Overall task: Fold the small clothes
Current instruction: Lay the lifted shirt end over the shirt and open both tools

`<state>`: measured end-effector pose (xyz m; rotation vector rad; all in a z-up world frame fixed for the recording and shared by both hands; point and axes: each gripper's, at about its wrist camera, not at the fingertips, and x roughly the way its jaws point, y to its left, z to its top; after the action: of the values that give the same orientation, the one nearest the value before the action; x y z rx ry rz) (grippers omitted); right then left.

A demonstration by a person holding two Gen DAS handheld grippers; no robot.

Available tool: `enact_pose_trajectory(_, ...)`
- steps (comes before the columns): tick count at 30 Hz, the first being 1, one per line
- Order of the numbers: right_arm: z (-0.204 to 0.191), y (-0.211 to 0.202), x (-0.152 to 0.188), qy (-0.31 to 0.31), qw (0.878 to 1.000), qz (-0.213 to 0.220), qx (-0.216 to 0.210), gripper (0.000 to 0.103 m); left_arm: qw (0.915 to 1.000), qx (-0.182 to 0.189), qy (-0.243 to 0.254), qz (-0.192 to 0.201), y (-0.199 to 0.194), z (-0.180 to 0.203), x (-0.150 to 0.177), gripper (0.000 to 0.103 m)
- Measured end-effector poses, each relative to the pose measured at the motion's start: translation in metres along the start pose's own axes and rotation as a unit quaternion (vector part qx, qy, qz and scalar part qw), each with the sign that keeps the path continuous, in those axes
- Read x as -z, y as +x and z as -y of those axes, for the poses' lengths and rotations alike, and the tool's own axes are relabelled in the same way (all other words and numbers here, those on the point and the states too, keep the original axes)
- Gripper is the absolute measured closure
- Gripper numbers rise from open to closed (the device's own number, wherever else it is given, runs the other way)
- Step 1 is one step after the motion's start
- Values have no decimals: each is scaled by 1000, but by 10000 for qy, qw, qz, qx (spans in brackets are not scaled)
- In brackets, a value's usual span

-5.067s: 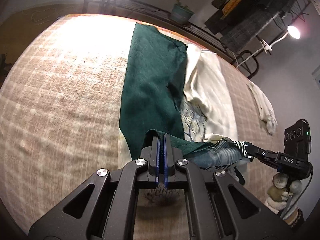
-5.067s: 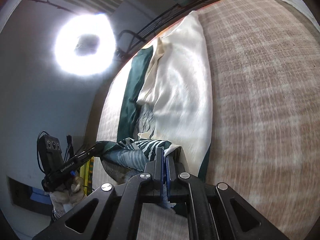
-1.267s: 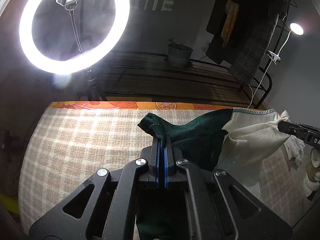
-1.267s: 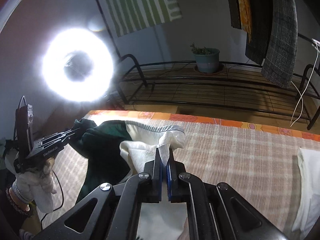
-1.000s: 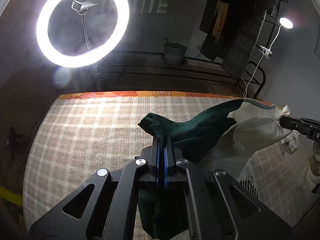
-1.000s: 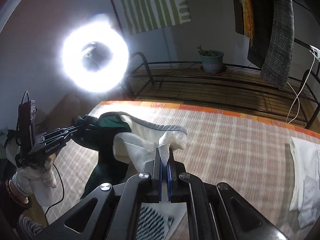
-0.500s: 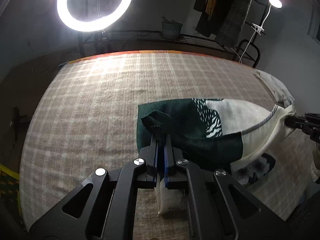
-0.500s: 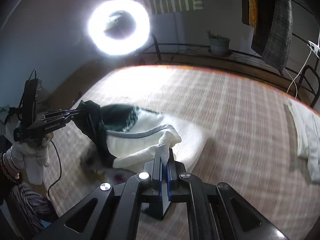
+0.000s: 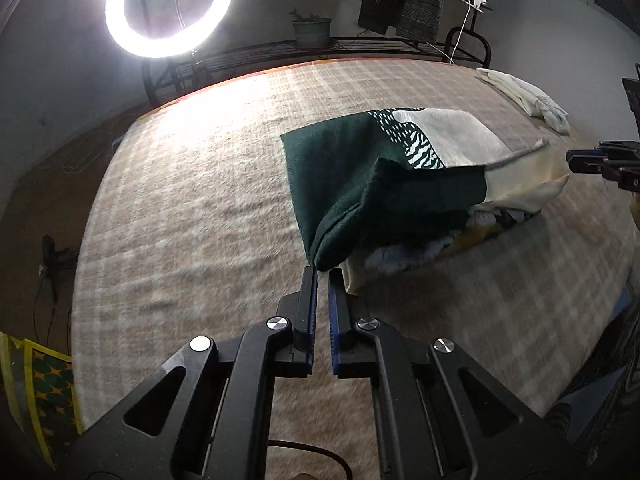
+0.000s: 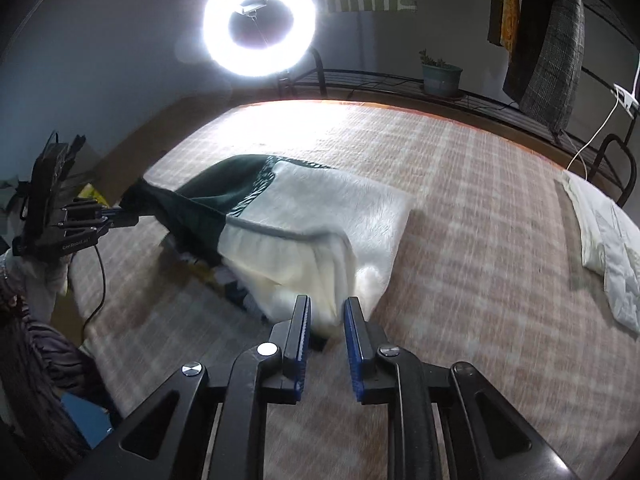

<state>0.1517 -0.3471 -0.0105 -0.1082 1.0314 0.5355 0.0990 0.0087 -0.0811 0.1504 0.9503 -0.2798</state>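
Observation:
A green-and-cream garment (image 9: 400, 184) lies folded over on the checked bed cover (image 9: 200, 208); its green half is on the left, its cream half (image 10: 316, 240) on the right. My left gripper (image 9: 323, 270) sits at the green folded corner, jaws slightly parted, holding nothing. My right gripper (image 10: 327, 300) is open just in front of the cream corner, which lies loose. Each gripper shows in the other's view: the left gripper (image 10: 116, 216) and the right gripper (image 9: 576, 160).
A folded white cloth (image 10: 608, 236) lies at the bed's right edge. A ring light (image 10: 258, 24), a metal rack with a potted plant (image 10: 440, 74) and hanging clothes (image 10: 548, 40) stand behind the bed. The bed cover stretches wide to the left.
Both grippers brought the lifted garment edge down and toward me, folding it over, then let go. The jaws now stand apart and the cloth rests on the bed.

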Motion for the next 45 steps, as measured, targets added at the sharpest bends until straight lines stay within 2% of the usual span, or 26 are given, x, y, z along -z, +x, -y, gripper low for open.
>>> enact_pose_trajectory(4, 7, -7, 6, 318, 9994, 72, -77, 81, 9990, 40, -420, 138, -11, -17, -2, 100)
enact_pose_trajectory(9, 13, -3, 1, 759, 9966, 163, -292, 80, 9948, 162, -921, 407, -19, -25, -15, 100)
enact_pose_trajectory(17, -23, 37, -9, 307, 9990, -158, -280, 80, 9962, 143, -835, 220, 23, 5, -34, 100)
enact_pose_trajectory(24, -32, 67, -8, 173, 9983, -499, -238, 77, 9973, 39, -664, -321, 70, 26, -19, 100)
enact_pose_trajectory(28, -33, 81, -1, 49, 9959, -860, -273, 77, 9984, -5, -431, -364, 72, 27, -11, 99)
enact_pose_trajectory(30, -35, 84, 4, -53, 9938, -1062, -338, 77, 9979, -35, -525, -380, 67, 21, -9, 99)
enact_pose_trajectory(32, -37, 80, 4, -140, 9935, -1091, -309, 76, 9968, -48, -733, -309, 58, 13, -8, 99)
enact_pose_trajectory(35, -39, 61, -9, -76, 9951, -767, -615, 75, 9934, 8, -1137, -136, 44, 4, -15, 99)
enact_pose_trajectory(39, -41, 52, -39, 4, 9980, -228, -589, 77, 9868, 69, -1620, 49, 37, -7, -23, 99)
enact_pose_trajectory(42, -40, 65, -69, 159, 9983, 50, -550, 80, 9854, 146, -1698, 26, 40, -8, -25, 98)
enact_pose_trajectory(43, -42, 72, -78, 164, 9984, 79, -535, 80, 9854, 163, -1696, -12, 42, -8, -28, 96)
enact_pose_trajectory(45, -47, 90, -97, 106, 9985, 107, -525, 82, 9845, 204, -1742, -67, 43, -6, -31, 80)
